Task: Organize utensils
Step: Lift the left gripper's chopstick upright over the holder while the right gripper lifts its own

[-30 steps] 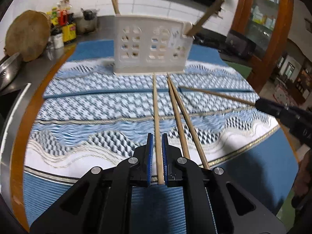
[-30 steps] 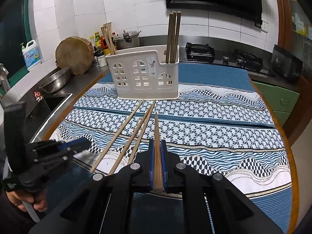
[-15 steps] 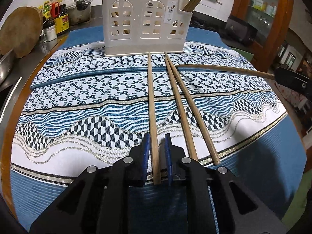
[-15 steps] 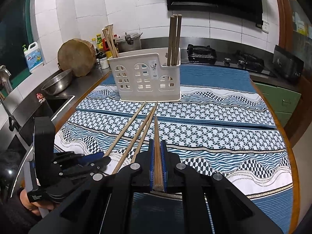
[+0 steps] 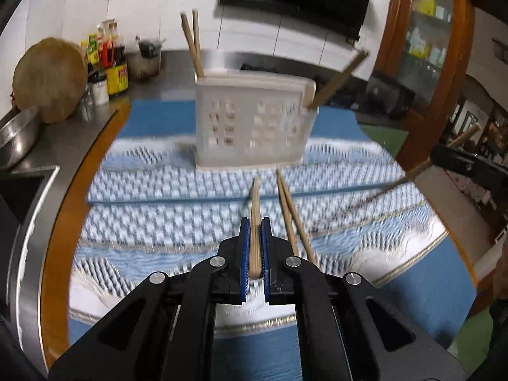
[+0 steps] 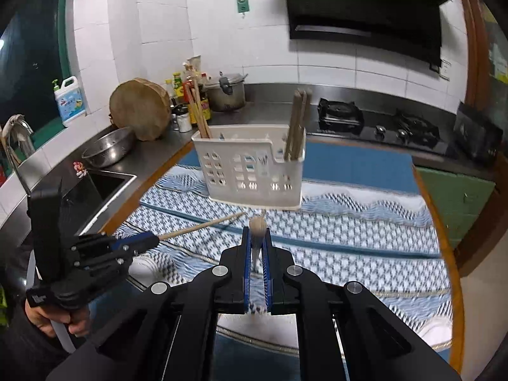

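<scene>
Landmark: white utensil caddy (image 5: 254,123) standing on the patterned cloth (image 5: 165,190).
Left hand-held gripper (image 5: 254,247): clenched on one chopstick (image 5: 255,209) pointing at the caddy.
Right hand-held gripper (image 6: 256,247): clenched on another chopstick (image 6: 257,225).
Loose chopsticks (image 5: 293,212): two, lying before the caddy.
Inside caddy: chopstick bundles at both ends.

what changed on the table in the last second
The left hand-held gripper closed on a chopstick and raised it off the cloth; the right hand-held gripper lifted its chopstick too. Two chopsticks and the holder stayed put.
</scene>
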`<state>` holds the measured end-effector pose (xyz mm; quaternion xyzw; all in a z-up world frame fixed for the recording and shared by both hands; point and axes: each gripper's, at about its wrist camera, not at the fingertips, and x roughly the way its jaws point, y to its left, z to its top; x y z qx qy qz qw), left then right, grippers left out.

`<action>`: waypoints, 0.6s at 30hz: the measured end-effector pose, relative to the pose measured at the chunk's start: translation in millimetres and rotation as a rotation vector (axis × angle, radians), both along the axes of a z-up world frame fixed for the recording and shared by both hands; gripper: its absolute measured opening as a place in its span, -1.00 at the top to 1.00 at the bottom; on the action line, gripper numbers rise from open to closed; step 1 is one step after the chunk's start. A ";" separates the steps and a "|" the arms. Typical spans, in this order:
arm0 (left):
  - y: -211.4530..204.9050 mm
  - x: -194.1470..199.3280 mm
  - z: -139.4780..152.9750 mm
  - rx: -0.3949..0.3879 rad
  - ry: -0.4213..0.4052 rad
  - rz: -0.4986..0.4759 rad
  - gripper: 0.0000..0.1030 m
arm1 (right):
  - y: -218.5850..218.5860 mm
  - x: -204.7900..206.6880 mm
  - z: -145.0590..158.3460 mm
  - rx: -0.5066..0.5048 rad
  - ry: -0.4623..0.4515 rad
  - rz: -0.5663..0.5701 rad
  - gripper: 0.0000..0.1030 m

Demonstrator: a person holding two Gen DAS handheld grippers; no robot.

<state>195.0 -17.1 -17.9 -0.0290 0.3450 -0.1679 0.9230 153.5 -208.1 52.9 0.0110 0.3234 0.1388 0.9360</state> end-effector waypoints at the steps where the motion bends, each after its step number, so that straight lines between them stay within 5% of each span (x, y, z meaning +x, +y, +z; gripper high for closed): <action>1: 1.0 2.9 5.6 -0.004 -0.008 0.003 0.88 | 0.6 2.6 4.3 -0.005 -0.002 0.005 0.87; 18: 2.2 50.5 81.2 0.023 -0.093 -0.046 0.89 | 12.3 87.0 127.8 -0.075 -0.118 0.006 0.87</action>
